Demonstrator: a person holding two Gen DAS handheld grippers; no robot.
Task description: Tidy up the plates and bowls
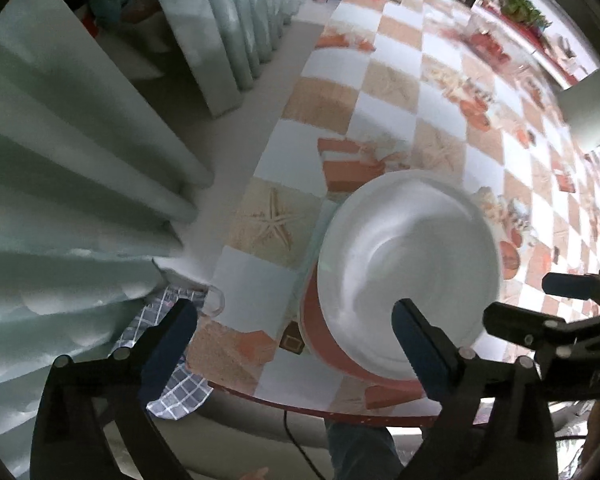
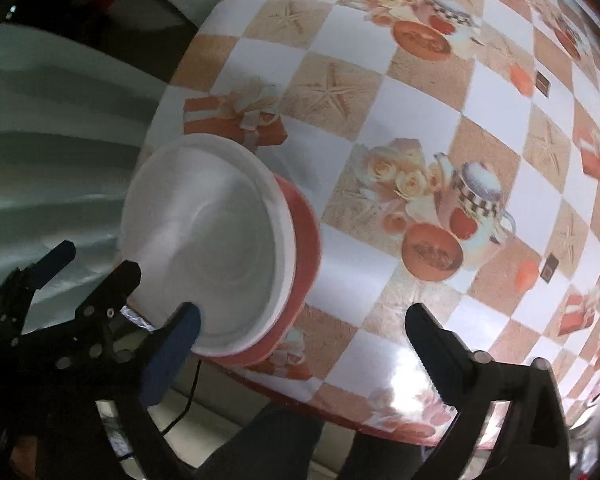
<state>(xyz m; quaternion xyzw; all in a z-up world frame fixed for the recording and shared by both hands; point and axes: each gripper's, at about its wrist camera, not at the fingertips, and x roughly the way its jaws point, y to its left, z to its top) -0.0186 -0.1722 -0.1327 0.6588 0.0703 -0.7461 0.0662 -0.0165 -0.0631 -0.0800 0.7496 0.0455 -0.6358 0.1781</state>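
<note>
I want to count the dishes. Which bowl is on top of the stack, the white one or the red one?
The white bowl is on top. It sits inside the red bowl, whose red side only peeks out beneath the white rim.

White bowl (image 1: 408,264) in a red-orange one (image 2: 304,240); checkered beige-white tablecloth (image 2: 420,100).

The white bowl (image 2: 204,240) looks smooth and faintly glossy, perhaps plastic, though blur hides detail. It sits in a red-orange bowl (image 2: 306,248) of matt finish. The bench (image 2: 400,120) wears a glossy printed covering.
</note>
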